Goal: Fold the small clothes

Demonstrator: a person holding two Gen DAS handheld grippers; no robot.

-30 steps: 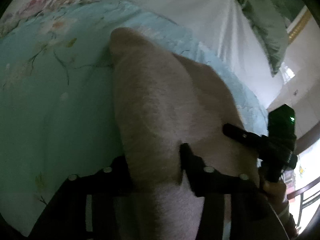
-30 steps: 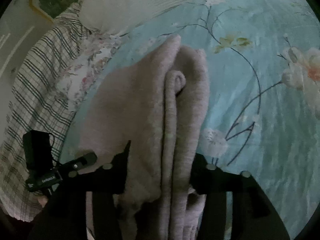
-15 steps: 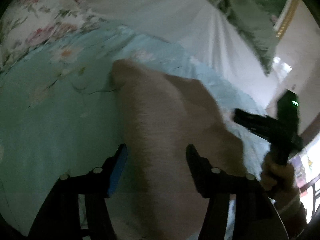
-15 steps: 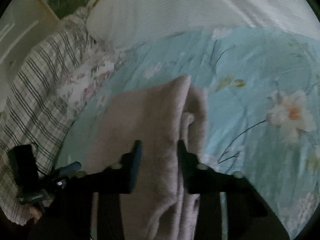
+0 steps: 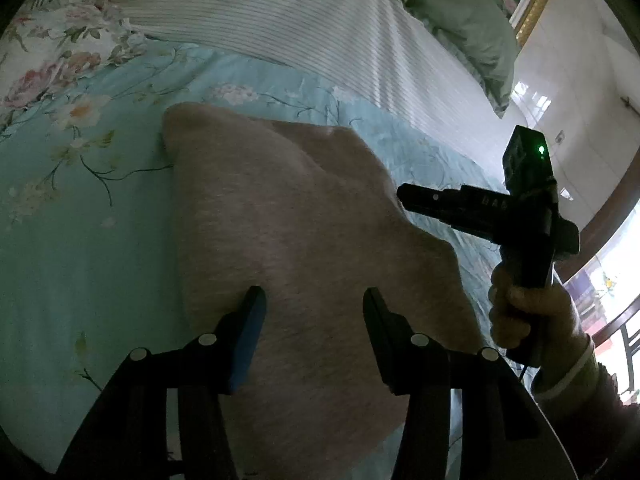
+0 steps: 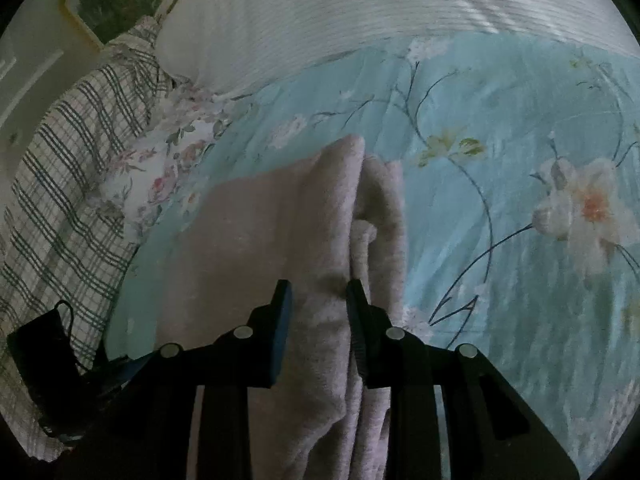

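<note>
Spread across the bed, a pale blue flowered quilt (image 5: 80, 240) is carrying a folded pinkish-beige garment (image 5: 288, 240), with a white striped sheet (image 5: 304, 28) lying beyond it. Over the garment's near part the left gripper (image 5: 312, 308) is hovering, its jaws closing yet standing apart on either side of the cloth without pinching it. At the garment's layered edge the right gripper (image 6: 318, 300), gripped by a hand (image 5: 524, 312), is squeezing a bunched fold between narrow jaws.
</note>
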